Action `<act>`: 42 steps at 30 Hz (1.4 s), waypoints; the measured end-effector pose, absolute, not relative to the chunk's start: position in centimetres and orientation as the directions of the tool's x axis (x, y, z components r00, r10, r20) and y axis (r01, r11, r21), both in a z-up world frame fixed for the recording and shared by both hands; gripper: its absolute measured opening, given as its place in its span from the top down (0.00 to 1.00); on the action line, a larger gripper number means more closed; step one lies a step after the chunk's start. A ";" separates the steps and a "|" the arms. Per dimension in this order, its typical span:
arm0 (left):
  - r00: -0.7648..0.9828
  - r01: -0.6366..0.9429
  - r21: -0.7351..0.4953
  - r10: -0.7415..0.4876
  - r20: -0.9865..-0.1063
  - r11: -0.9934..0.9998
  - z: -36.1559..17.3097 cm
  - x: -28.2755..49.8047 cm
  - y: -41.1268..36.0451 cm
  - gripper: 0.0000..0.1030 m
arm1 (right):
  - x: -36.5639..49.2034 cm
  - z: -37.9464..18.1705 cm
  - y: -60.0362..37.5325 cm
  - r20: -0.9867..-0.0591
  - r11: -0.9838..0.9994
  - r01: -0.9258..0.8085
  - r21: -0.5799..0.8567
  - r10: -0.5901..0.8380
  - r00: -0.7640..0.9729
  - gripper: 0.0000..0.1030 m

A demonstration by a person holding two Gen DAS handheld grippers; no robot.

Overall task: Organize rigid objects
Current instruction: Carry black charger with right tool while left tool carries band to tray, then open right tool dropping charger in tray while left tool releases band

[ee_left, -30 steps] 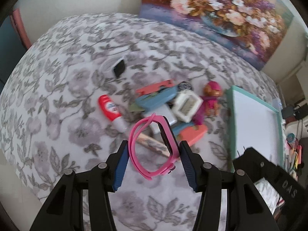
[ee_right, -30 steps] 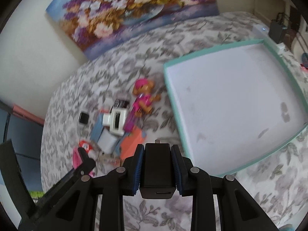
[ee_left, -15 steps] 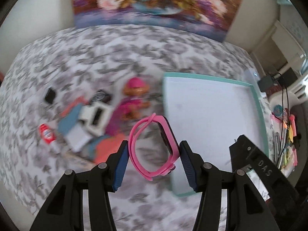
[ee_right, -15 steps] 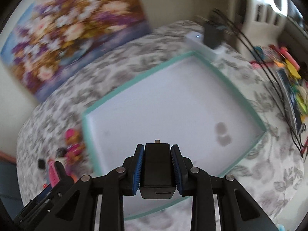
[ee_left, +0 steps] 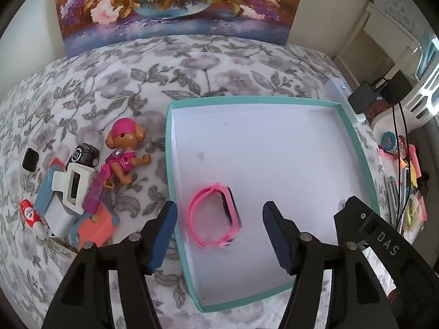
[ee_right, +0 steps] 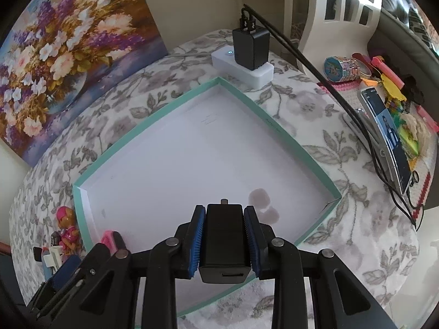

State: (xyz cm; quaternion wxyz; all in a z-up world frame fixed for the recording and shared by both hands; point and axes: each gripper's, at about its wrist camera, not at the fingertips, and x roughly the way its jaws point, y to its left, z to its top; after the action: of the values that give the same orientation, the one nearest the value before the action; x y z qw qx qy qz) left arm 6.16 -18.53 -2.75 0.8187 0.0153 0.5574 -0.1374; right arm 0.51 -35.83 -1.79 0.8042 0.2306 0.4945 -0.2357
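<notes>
Left gripper spread wide above the near left part of the teal-rimmed tray, jaws just opened, pads clear of the pink watch. Watch lying inside the tray, near its left wall, on the white floor. Right gripper pinching a black block, held over the tray's near edge. Left of the tray, on the flowered cover: a toy dog and a heap of small items.
</notes>
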 end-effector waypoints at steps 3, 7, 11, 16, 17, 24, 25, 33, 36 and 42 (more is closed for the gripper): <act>0.331 0.239 -0.131 -0.208 -0.921 0.962 -2.8 6.1 -18.1 0.36 | 0.6 -1.9 -35.4 -0.906 0.792 0.597 0.128 -0.152 0.395 0.70; 0.350 0.188 -0.118 -0.179 -0.919 0.975 -2.2 6.3 -16.2 0.28 | 0.6 -2.1 -35.0 -0.911 0.801 0.587 0.118 -0.148 0.384 0.70; 0.360 0.108 -0.117 -0.149 -0.921 0.987 -1.7 6.6 -13.2 0.24 | 0.7 -2.1 -34.5 -0.912 0.811 0.578 0.091 -0.165 0.375 0.70; 0.368 -0.039 -0.082 -0.061 -0.928 0.996 -1.5 7.4 -8.2 0.11 | 0.9 -2.0 -33.0 -0.916 0.829 0.555 0.076 -0.161 0.366 0.46; 0.373 -0.073 -0.068 -0.036 -0.927 0.995 -1.4 7.5 -7.1 0.09 | 0.9 -1.8 -32.5 -0.914 0.837 0.543 0.073 -0.162 0.372 0.43; 0.379 -0.211 -0.009 0.073 -0.922 0.977 -0.6 7.6 -0.6 0.08 | 1.6 -0.9 -28.5 -0.896 0.889 0.455 0.049 -0.162 0.413 0.30; 0.381 -0.224 -0.006 0.081 -0.921 0.975 -0.5 7.5 0.0 0.08 | 1.7 -0.7 -27.7 -0.894 0.897 0.440 0.049 -0.157 0.420 0.27; 0.423 -0.298 -0.013 0.120 -0.898 0.954 1.2 6.5 5.3 0.07 | 2.2 0.2 -22.8 -0.878 0.938 0.339 0.071 -0.103 0.467 0.20; 0.429 -0.321 -0.003 0.143 -0.892 0.947 1.5 6.2 7.1 0.05 | 2.5 0.6 -20.6 -0.872 0.951 0.294 0.094 -0.063 0.486 0.20; 0.417 -0.371 -0.013 0.154 -0.896 0.929 1.1 5.5 10.6 0.05 | 3.5 -0.2 -16.6 -0.879 0.969 0.208 0.134 0.019 0.477 0.20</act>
State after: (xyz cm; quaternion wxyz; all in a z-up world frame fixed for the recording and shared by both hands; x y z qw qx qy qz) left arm 5.51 10.62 1.10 0.8351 -0.1050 0.5166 0.1571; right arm 3.55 -16.59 -0.20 0.8520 0.1117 0.5085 -0.0553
